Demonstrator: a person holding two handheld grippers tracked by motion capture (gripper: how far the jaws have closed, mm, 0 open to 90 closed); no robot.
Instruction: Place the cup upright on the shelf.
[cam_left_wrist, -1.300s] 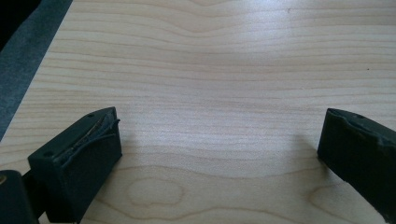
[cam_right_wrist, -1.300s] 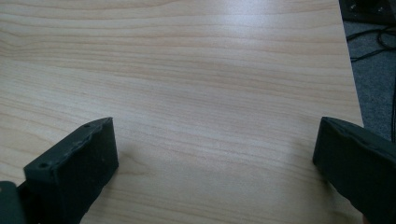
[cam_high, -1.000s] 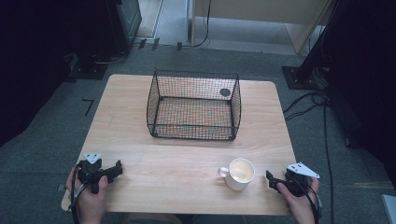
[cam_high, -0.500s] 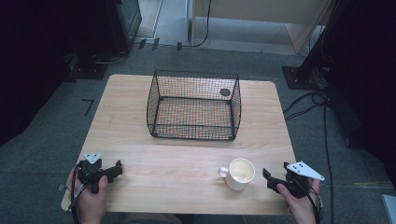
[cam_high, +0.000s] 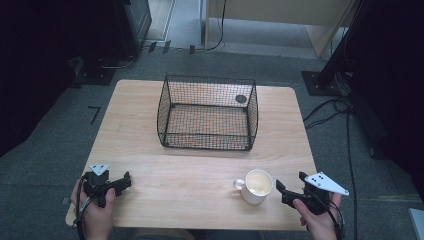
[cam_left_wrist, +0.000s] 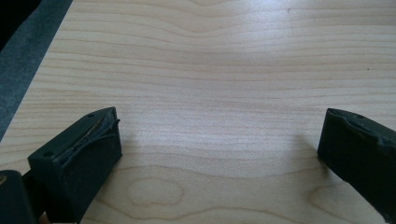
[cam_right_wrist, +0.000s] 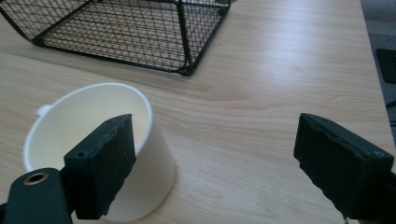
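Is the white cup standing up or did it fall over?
Standing up. The cup sits on the table with its round mouth facing upward, and the right gripper view shows its open rim on top.

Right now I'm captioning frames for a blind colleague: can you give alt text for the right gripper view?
A white cup stands upright and empty on a wooden table, partly behind the left of the right gripper's two black, wide-open jaws. A black wire basket sits farther back.

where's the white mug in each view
High view: the white mug stands near the table's front edge, right of centre, just left of the right tool.
Left gripper view: not in it.
Right gripper view: lower left, behind one jaw.
Shared landmark: the wire basket.
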